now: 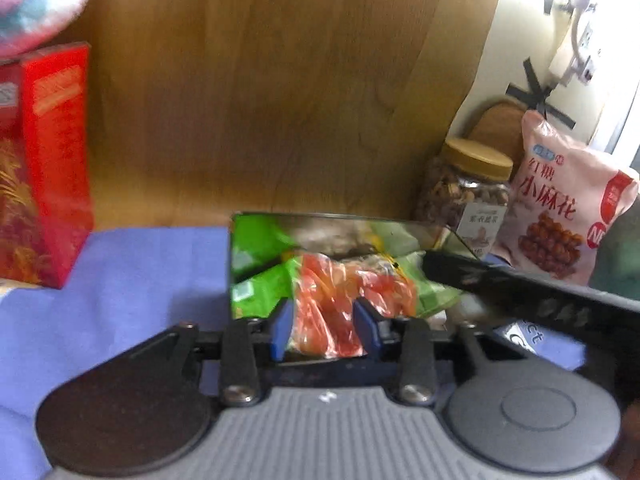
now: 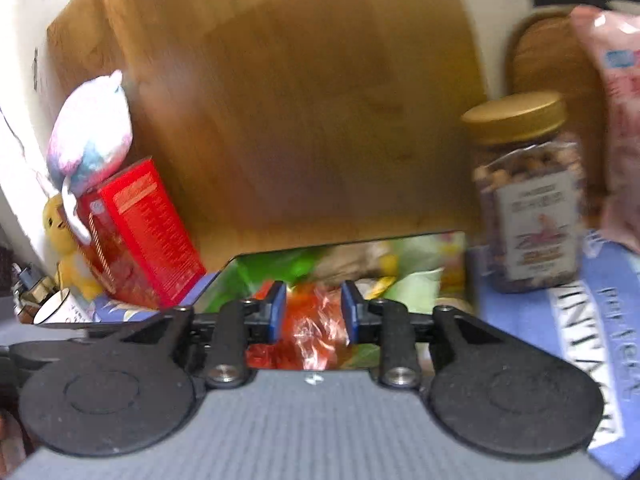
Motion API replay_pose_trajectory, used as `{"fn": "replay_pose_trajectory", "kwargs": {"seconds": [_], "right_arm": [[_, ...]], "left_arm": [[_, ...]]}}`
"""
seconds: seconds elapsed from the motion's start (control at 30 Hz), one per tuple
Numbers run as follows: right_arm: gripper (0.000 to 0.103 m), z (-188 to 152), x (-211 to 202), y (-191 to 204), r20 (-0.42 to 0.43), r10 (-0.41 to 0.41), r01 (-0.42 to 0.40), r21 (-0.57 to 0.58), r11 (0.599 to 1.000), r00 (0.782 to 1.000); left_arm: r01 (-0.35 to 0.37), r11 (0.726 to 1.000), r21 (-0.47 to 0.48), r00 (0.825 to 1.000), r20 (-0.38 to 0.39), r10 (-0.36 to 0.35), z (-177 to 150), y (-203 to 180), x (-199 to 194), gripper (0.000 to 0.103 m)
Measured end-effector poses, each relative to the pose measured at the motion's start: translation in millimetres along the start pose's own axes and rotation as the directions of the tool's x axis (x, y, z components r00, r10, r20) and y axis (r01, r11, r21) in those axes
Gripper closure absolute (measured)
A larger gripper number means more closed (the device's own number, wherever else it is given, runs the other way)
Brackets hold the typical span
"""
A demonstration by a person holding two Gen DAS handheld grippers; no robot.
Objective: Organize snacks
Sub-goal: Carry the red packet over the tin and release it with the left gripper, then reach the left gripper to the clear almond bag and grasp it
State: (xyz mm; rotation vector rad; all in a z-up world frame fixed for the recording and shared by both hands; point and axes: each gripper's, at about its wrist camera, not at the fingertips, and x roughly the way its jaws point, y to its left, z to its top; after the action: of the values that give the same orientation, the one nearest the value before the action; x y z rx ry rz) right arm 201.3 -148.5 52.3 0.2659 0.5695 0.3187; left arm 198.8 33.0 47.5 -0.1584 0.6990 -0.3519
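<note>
Closest to me, my left gripper (image 1: 326, 326) has its blue pads (image 1: 282, 328) parted, and an orange-red snack bag (image 1: 332, 304) lies between and beyond them; I cannot tell if the pads touch it, so I count this tool as released. My right gripper (image 2: 313, 312) is also parted, its blue pads (image 2: 276, 312) standing on both sides of the same crinkled orange-red bag without a clear press on it. This bag lies in a clear container (image 1: 240, 224), together with green snack bags (image 1: 260, 280), and the container rests on a blue cloth (image 1: 140, 272). In the left wrist view, the black finger of the right tool reaches over the right part of the container. Further left on the cloth stands a red box (image 1: 52, 160), upright, with a pink and blue plush toy (image 2: 94, 132) on top of it and a yellow plush figure (image 2: 66, 248) just beside it. Further right stands a jar of nuts (image 2: 528, 200) with a gold lid, and a pink snack bag (image 1: 568, 208) is just beside it on the right. Behind everything is a wooden board (image 1: 260, 100), leaning on the wall.
</note>
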Motion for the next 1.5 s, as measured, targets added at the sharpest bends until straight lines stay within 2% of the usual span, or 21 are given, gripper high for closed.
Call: {"fn": "replay_pose_trajectory", "kwargs": {"seconds": [0.1,0.2,0.27,0.33,0.4,0.47,0.53,0.57,0.6,0.67,0.8,0.87,0.9,0.93,0.97,1.03,1.1,1.23,1.4,1.5], "right_arm": [[0.069,-2,-45,-21,0.057,-0.008,0.005,0.053,0.999,0.998],[0.069,-21,-98,-52,0.050,0.004,-0.011,0.130,0.992,0.999],[0.068,-45,-129,-72,0.026,-0.011,0.006,0.175,0.984,1.000],[0.068,-72,-153,-90,-0.004,-0.031,0.031,0.222,0.975,1.000],[0.068,-95,-167,-104,-0.032,-0.043,0.050,0.259,0.965,0.999],[0.068,-112,-176,-118,-0.048,-0.066,0.077,0.297,0.952,0.997],[0.068,-124,-176,-128,-0.059,-0.041,0.058,0.344,0.937,0.997],[0.068,-127,-174,-128,-0.065,-0.032,0.053,0.352,0.935,0.997],[0.068,-130,-172,-127,-0.077,-0.031,0.056,0.349,0.935,0.997],[0.070,-136,-170,-123,-0.090,-0.005,0.037,0.351,0.936,0.996],[0.070,-152,-176,-117,-0.075,0.097,-0.058,0.415,0.908,0.992],[0.069,-158,-183,-113,-0.058,0.107,-0.073,0.420,0.905,0.993],[0.069,-159,-185,-111,-0.051,0.117,-0.084,0.430,0.899,0.992],[0.072,-162,-186,-110,-0.038,0.138,-0.107,0.446,0.889,0.990],[0.083,-163,-184,-110,-0.035,0.175,-0.139,0.467,0.874,0.984],[0.094,-166,-178,-106,-0.048,0.234,-0.181,0.493,0.851,0.971],[0.100,-166,-176,-90,-0.063,0.202,-0.157,0.426,0.891,0.977],[0.098,-157,-181,-71,-0.036,0.154,-0.133,0.338,0.932,0.987],[0.090,-147,-197,-95,0.017,0.078,-0.079,0.365,0.928,0.997],[0.086,-146,-195,-106,0.006,0.060,-0.057,0.385,0.921,0.998]], "left_arm": [[-0.006,1.000,-0.016,0.998,0.060,0.007,-4,4,-32,0.066],[0.029,0.999,-0.027,0.995,0.098,-0.026,-14,2,-63,0.065],[0.112,0.993,-0.031,0.992,0.056,-0.111,-29,-6,-75,0.065],[0.206,0.977,-0.050,0.978,-0.014,-0.207,-44,-19,-74,0.065],[0.299,0.950,-0.089,0.945,-0.109,-0.308,-63,-35,-67,0.065],[0.373,0.917,-0.141,0.899,-0.190,-0.395,-82,-52,-56,0.065],[0.400,0.896,-0.193,0.865,-0.243,-0.439,-98,-65,-46,0.063],[0.391,0.895,-0.214,0.859,-0.264,-0.438,-106,-71,-40,0.060],[0.376,0.899,-0.224,0.858,-0.281,-0.429,-112,-74,-36,0.056],[0.347,0.907,-0.236,0.855,-0.318,-0.410,-123,-80,-26,0.055],[0.351,0.896,-0.271,0.856,-0.295,-0.424,-130,-81,-26,0.053],[0.353,0.891,-0.285,0.857,-0.283,-0.430,-132,-78,-25,0.056],[0.348,0.894,-0.283,0.861,-0.279,-0.424,-133,-77,-26,0.064],[0.336,0.902,-0.272,0.870,-0.278,-0.408,-134,-78,-24,0.079],[0.327,0.909,-0.258,0.874,-0.284,-0.395,-134,-79,-24,0.086],[0.342,0.898,-0.279,0.858,-0.297,-0.419,-137,-77,-22,0.089],[0.343,0.900,-0.269,0.861,-0.293,-0.415,-137,-77,-22,0.089],[0.349,0.899,-0.264,0.864,-0.281,-0.418,-133,-73,-28,0.090],[0.398,0.898,-0.189,0.872,-0.226,-0.434,-121,-73,-45,0.090],[0.391,0.909,-0.142,0.889,-0.199,-0.413,-113,-73,-50,0.090]]}}
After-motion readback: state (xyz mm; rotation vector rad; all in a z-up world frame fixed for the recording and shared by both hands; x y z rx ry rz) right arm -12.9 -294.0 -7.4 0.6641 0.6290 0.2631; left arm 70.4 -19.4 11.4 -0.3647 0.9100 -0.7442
